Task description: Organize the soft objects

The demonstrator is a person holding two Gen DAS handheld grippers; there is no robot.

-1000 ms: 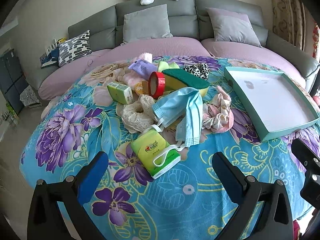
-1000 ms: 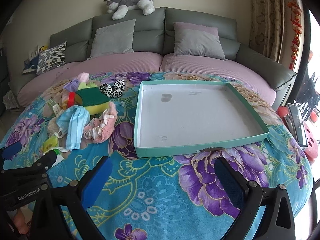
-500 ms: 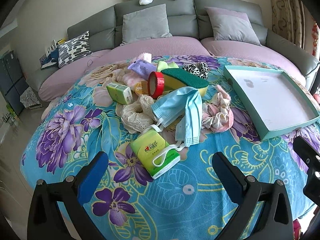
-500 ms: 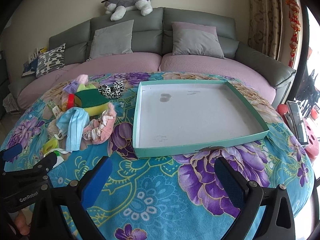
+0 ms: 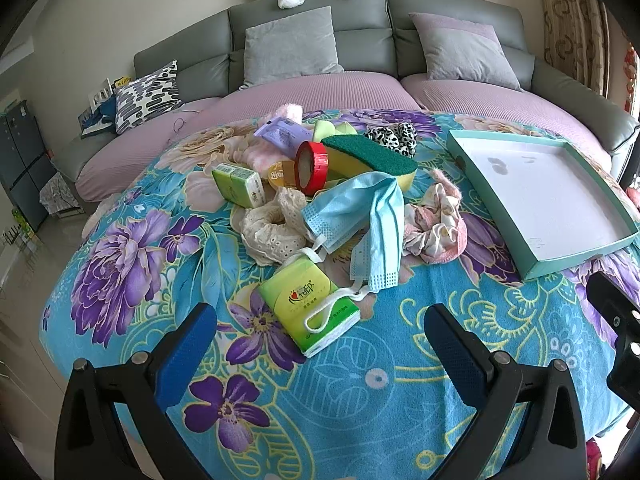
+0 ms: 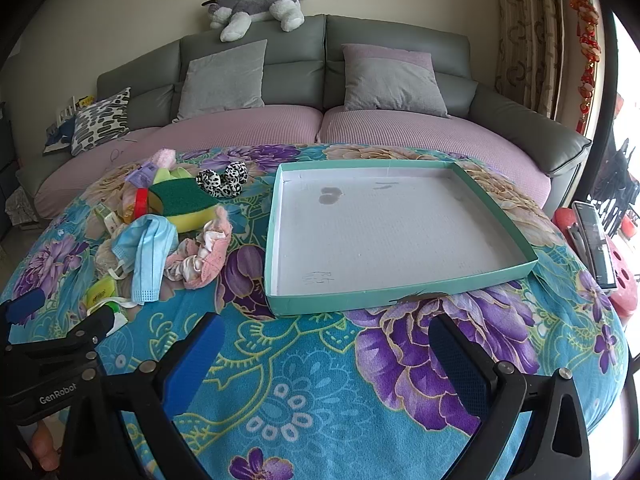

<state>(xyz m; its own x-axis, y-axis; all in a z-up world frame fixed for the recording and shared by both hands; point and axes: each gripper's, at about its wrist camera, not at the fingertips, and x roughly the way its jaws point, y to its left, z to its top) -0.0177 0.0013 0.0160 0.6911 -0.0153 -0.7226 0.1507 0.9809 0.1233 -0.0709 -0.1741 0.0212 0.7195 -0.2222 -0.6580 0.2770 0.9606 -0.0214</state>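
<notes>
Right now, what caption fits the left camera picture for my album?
Open left gripper hovers before a green tissue pack, blue face masks and a teal tray.

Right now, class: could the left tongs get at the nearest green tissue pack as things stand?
Probably yes. The left tongs stand open with the green tissue pack just ahead between the fingers, nothing blocking. One catch: a white ear loop of the blue mask lies across the pack and may drag along.
</notes>
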